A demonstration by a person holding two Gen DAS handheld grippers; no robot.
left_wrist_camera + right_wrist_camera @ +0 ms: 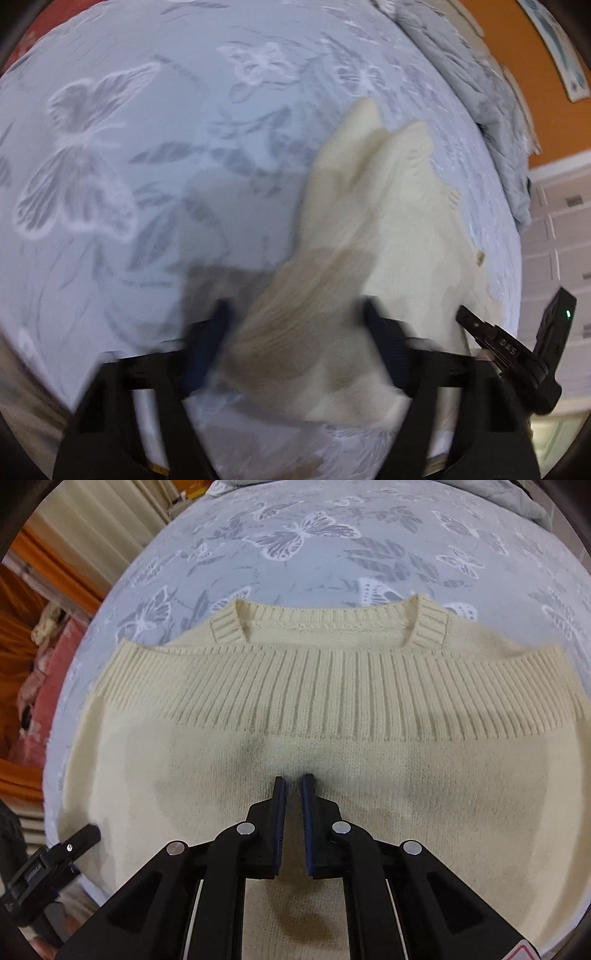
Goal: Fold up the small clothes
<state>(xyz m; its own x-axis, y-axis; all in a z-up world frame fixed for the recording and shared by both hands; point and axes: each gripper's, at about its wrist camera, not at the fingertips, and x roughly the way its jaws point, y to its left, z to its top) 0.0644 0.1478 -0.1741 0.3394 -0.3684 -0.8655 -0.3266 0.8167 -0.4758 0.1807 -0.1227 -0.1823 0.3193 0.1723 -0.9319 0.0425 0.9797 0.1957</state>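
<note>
Sweater on my bedspread, hem folded to collar, long axis crosswise | right gripper nearly closed, empty, nearer | left gripper wide, sleeve between, grip unclear.

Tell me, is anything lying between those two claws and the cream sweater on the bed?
Nothing visible is. The right gripper, fingers nearly together, hangs directly over the folded cream sweater with only bare knit beneath. The left gripper, fingers wide apart, has a blurred part of the sweater right between them. Around it lies only the butterfly bedspread.
</note>
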